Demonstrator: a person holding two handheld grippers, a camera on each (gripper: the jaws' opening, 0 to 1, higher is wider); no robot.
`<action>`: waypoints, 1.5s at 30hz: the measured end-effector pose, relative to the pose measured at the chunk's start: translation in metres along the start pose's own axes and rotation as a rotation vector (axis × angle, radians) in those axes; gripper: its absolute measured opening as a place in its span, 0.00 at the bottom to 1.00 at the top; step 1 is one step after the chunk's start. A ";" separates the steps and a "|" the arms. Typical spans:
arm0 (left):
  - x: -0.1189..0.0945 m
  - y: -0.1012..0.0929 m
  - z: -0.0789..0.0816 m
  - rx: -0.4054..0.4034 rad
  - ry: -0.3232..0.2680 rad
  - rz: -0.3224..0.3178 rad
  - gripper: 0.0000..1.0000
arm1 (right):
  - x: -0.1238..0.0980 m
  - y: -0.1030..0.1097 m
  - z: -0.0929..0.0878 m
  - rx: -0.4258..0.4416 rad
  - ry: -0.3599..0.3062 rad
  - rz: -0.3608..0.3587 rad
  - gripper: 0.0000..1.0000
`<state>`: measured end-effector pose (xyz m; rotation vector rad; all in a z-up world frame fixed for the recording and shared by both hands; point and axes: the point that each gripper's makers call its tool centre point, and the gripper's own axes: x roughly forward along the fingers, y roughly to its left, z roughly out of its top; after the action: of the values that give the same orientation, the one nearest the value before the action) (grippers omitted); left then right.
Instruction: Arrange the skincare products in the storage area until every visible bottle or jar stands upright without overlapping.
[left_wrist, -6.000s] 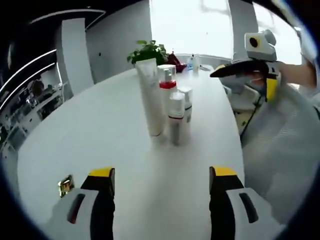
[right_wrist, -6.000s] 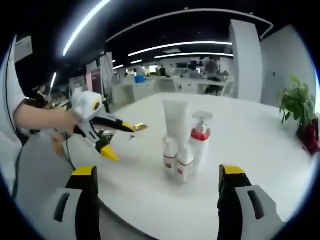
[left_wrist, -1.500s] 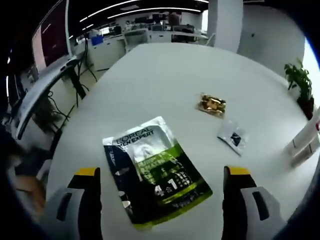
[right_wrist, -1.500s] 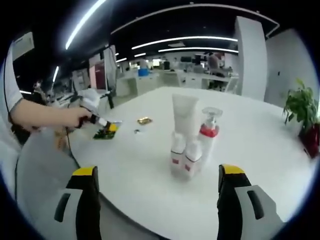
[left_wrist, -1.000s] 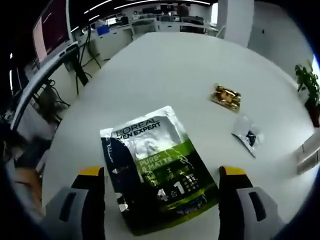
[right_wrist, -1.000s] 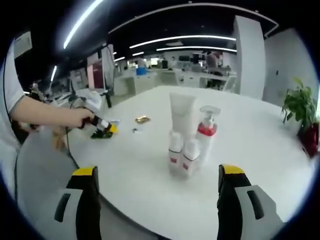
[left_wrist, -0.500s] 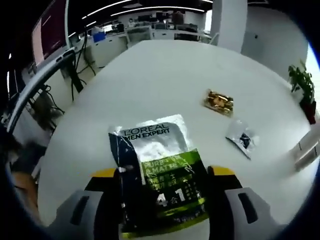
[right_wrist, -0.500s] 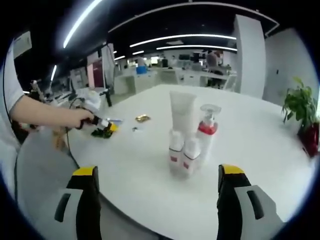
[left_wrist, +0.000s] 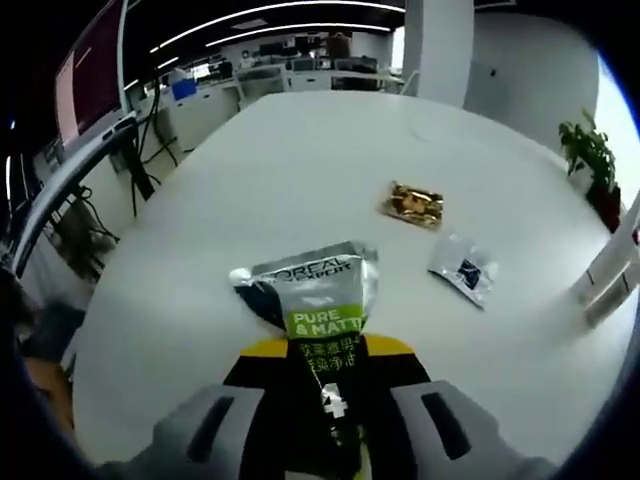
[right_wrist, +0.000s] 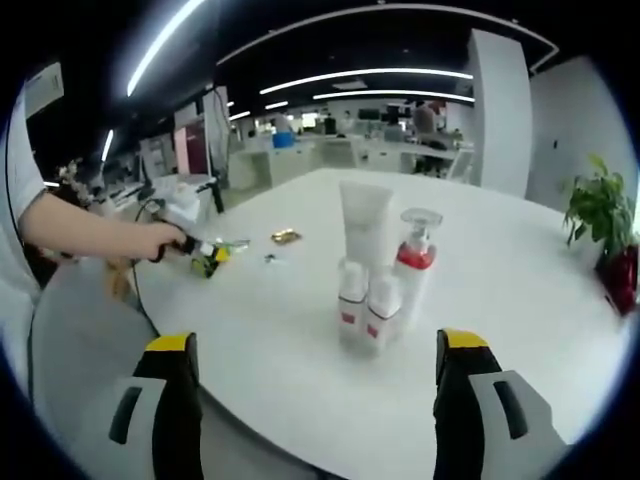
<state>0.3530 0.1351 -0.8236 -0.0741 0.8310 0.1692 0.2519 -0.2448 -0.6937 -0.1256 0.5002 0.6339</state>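
Our left gripper (left_wrist: 325, 375) is clamped on the silver-and-green foil sachet (left_wrist: 315, 300), jaws closed w/ the pack pinched between them; its far end rests near the edge of the round white table (left_wrist: 300, 160). Beyond it lie a small gold foil packet (left_wrist: 411, 204) & a small clear sachet w/ dark print (left_wrist: 463, 270), apart from each other.

Our right gripper (right_wrist: 315, 400) hovers w/ jaws wide apart, nothing between. Ahead, mid-table, the tall white tube (right_wrist: 363, 228), the red-collared pump bottle (right_wrist: 414, 262) & two small white bottles w/ red bands (right_wrist: 362, 305) stand upright, packed close. Far left, we see the left gripper pinching the sachet.
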 end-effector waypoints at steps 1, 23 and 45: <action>0.000 0.000 -0.001 0.000 -0.001 -0.006 0.19 | 0.000 0.000 0.000 -0.001 0.000 0.000 0.98; -0.056 -0.073 0.009 0.111 -0.158 -0.245 0.16 | 0.002 0.006 -0.005 -0.071 0.040 0.009 0.98; -0.139 -0.141 0.011 0.266 -0.303 -0.438 0.17 | 0.004 0.007 -0.004 -0.083 0.036 0.019 0.97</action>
<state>0.2938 -0.0192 -0.7132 0.0207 0.5124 -0.3364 0.2486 -0.2379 -0.6991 -0.2111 0.5100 0.6718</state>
